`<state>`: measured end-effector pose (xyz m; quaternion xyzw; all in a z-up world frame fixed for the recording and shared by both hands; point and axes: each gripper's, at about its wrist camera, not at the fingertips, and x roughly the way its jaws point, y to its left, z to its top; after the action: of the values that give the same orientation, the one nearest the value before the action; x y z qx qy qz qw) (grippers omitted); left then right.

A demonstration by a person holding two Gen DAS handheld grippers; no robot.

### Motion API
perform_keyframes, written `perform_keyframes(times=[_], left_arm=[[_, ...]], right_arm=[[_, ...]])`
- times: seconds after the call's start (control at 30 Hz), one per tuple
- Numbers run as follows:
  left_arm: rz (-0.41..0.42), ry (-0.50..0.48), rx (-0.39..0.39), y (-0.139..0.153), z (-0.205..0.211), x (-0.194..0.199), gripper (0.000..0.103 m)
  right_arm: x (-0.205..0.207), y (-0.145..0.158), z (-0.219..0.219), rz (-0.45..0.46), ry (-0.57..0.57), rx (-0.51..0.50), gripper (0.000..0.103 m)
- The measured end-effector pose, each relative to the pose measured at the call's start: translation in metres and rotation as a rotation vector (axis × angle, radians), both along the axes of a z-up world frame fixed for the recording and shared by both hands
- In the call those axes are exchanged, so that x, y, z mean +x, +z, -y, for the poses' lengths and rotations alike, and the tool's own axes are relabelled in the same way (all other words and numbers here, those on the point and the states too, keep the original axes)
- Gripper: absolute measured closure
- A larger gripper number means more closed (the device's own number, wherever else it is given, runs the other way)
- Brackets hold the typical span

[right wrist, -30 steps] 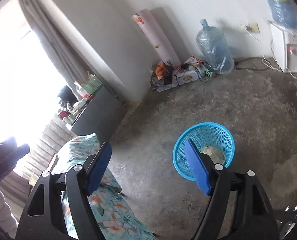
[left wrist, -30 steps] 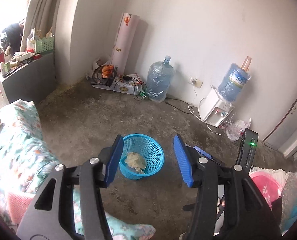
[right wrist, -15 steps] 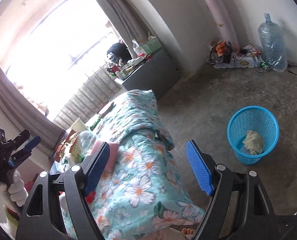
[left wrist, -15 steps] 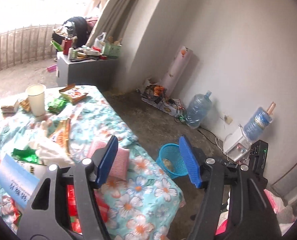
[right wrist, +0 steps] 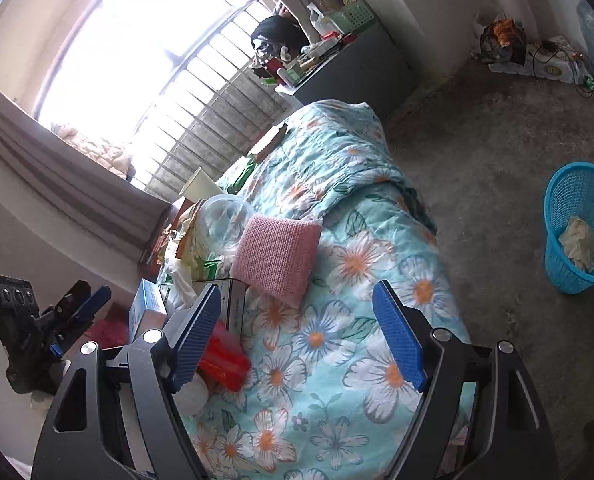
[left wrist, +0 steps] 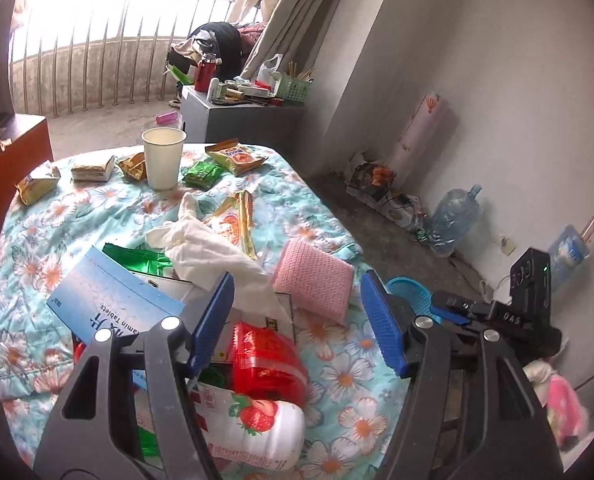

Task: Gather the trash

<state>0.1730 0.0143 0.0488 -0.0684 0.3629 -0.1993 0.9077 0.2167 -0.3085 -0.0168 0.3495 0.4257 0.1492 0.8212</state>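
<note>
Floral-cloth table (left wrist: 337, 376) loaded with trash; blue basket (right wrist: 581, 228) on floor well off the table's far-right corner, one crumpled wad already inside. Left tongs (left wrist: 297, 320) spread, jaws just opened wider, nothing pinched; hanging over the near edge pile. Right tongs (right wrist: 297, 332) spread too, empty, over bare cloth at the near-right part of the table.

Near edge, under left tongs: red foil wrapper (left wrist: 265, 360), strawberry-print white pack (left wrist: 253, 424), blue cardboard box (left wrist: 109, 300), crumpled white tissue (left wrist: 205, 248) draped over the pile. Pink knitted pad (left wrist: 313, 280) just right of that, probably not trash. Table middle: long yellow-orange wrapper (left wrist: 245, 220). Far edge: paper cup (left wrist: 163, 160) upright, green wrapper (left wrist: 201, 174), orange snack bag (left wrist: 235, 158), gold packets toward the far-left corner.

Handling guess: wrappers light, thin, slick foil, likely to slide out of a shallow bite; best pinched at a raised crumpled fold, not a flat face. Tissue soft, light, easy grab at the bunched middle. Cup light, crushable; take at the rim wall, gentle squeeze. Box stiff, wide; grip across a thin edge. Red wrapper closest, likely next pick.
</note>
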Motion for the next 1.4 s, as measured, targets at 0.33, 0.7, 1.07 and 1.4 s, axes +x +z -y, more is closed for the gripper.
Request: perform_keyframes(times=[0.33,0.7,1.07,1.4], left_arm=[[-0.025,0.039,0.306,-0.038,0.041,0.041,0.041],[-0.089,0.065,0.39,-0.06,0.036,0.064,0.065],[-0.086,0.085,0.339,-0.05,0.021,0.061,0.098],[-0.011,0.132,0.299,-0.024,0.002,0.046,0.101]], right_arm=[[0.05,-0.045,-0.021,-0.141,-0.023,0.162,0.028],[0.087,-0.066,-0.044,-0.184,0.006,0.193,0.034],[0.091,-0.073,-0.053,-0.195,0.015,0.194,0.066],[0.07,-0.057,-0.034,-0.14,-0.006,0.235,0.076]])
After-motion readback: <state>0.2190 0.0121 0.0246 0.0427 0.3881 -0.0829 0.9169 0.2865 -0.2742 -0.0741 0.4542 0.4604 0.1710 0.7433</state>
